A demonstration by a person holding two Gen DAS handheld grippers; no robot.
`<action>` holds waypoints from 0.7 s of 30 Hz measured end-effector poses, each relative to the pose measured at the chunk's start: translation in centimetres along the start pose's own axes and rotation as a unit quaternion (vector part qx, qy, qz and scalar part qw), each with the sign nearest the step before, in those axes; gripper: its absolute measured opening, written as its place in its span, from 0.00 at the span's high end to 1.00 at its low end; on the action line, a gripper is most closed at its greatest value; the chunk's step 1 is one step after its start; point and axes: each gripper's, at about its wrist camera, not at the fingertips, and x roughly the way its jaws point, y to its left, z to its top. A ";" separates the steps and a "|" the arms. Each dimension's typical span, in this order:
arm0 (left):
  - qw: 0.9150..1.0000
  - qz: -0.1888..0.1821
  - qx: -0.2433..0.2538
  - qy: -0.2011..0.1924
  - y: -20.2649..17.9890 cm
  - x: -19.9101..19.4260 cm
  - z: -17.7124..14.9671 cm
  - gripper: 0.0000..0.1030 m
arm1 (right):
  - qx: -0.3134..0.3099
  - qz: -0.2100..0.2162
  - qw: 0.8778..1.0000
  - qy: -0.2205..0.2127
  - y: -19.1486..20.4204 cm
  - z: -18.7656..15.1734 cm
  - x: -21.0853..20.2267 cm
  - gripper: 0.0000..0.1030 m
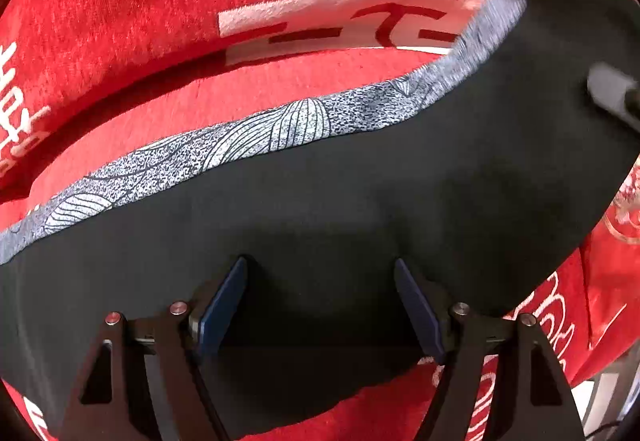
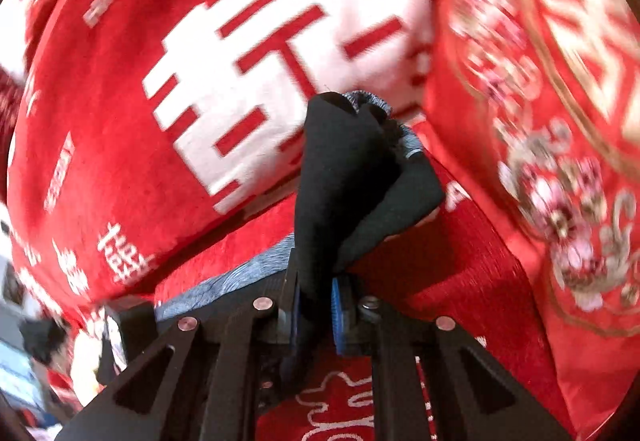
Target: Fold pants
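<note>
R gripper [image 2: 314,315] fingers pinching a bunched end of the black pants [image 1: 360,209] to lift it for folding, L gripper [image 1: 320,305] fingers spread w/ cloth lying flat between them on red blanket [image 1: 120,21].

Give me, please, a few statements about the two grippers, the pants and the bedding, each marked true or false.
1. The right gripper is shut on a bunch of the black pants. True.
2. The left gripper is clamped on the fabric. False: its fingers stand wide apart over the pants, holding nothing.
3. The pants have a grey patterned band along one edge. True.
4. The pants lie on a plain blue sheet. False: the red blanket under them bears large white characters.
5. In the left wrist view the black cloth lies fairly flat. True.
</note>
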 end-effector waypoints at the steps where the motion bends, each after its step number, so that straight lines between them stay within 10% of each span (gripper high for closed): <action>1: 1.000 -0.006 0.000 -0.002 0.2 -0.1 -0.1 0.26 | -0.023 -0.002 1.000 0.002 1.2 0.0 -0.1 0.87; 7: 0.997 -0.041 -0.058 -0.002 5.1 -4.3 -0.5 0.26 | -0.152 -0.017 0.988 0.007 7.7 -1.3 -1.4 0.87; 14: 0.992 0.009 -0.124 0.002 17.5 -9.2 -3.9 0.26 | -0.295 -0.029 0.954 0.033 17.0 -6.2 0.8 0.87; 18: 0.986 0.051 -0.159 0.021 23.8 -10.1 -6.4 0.26 | -0.391 -0.045 0.917 0.071 22.2 -11.8 4.6 0.85; 21: 0.982 0.065 -0.175 0.031 26.9 -10.3 -8.2 0.26 | -0.479 -0.091 0.865 0.118 24.9 -17.6 8.7 0.78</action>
